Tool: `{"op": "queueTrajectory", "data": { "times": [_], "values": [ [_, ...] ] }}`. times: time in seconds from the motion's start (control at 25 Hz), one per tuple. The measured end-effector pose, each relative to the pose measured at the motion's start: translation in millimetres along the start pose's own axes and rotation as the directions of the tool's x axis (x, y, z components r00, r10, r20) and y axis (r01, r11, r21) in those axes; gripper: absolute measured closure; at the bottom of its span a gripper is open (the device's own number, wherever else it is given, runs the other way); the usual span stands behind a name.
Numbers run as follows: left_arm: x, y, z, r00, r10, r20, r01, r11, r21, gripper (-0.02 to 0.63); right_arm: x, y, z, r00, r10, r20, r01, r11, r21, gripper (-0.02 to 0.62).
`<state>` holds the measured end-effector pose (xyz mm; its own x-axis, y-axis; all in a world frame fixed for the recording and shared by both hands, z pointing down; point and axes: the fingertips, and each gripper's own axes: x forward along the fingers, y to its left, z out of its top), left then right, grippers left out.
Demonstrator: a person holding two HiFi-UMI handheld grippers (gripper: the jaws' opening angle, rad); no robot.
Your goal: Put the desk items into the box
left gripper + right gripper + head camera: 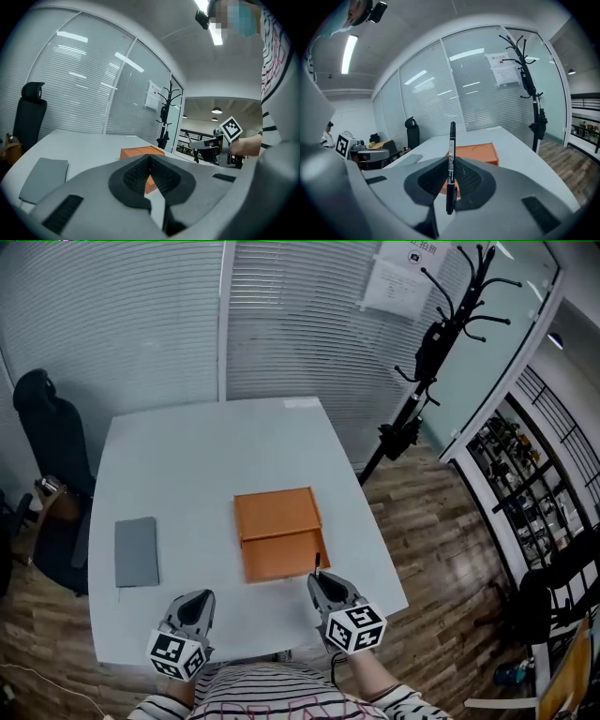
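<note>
An orange box [277,532] lies in the middle of the pale table [187,465], with its lid lying open beside it; it also shows in the left gripper view as the orange box [140,152] and in the right gripper view as the orange box [476,153]. A grey notebook [137,551] lies flat at the table's left; the same notebook [42,173] shows in the left gripper view. My right gripper [319,579] is shut on a black pen [451,164] standing upright between its jaws, just short of the box's near edge. My left gripper [199,601] is shut with nothing in it, near the table's front edge.
A black office chair [52,474] stands at the table's left side. A black coat stand [422,371] rises past the right far corner. Blinds and glass walls run behind the table. Wooden floor lies to the right.
</note>
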<state>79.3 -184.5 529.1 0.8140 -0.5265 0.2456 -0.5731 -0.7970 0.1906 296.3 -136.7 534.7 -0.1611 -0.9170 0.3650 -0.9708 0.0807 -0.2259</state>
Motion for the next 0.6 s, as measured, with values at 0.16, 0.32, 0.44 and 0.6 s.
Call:
{"op": "queueTrajectory", "data": {
  "times": [0.16, 0.32, 0.44, 0.6],
  "values": [
    [-7.2, 1.2, -7.0, 0.997, 0.075, 0.008, -0.074, 0.997, -0.035, 0.583, 23.5, -3.6, 1.5, 0.997, 0.067, -0.047, -0.070, 0.995, -0.077, 0.538],
    [-16.9, 0.6, -12.6, 0.990, 0.142, 0.007, -0.141, 0.988, -0.064, 0.583, 46.1, -9.3, 0.7, 0.988, 0.110, -0.109, -0.128, 0.978, -0.164, 0.538],
    [-24.8, 2.6, -16.3, 0.983, 0.183, 0.007, -0.182, 0.981, -0.074, 0.583, 65.1, -11.5, -3.1, 0.978, 0.138, -0.158, -0.171, 0.959, -0.227, 0.538],
    [-37.5, 6.0, -18.4, 0.970, 0.242, 0.011, -0.240, 0.967, -0.083, 0.583, 86.7, -16.1, -10.2, 0.964, 0.157, -0.216, -0.215, 0.936, -0.278, 0.538]
  ]
}}
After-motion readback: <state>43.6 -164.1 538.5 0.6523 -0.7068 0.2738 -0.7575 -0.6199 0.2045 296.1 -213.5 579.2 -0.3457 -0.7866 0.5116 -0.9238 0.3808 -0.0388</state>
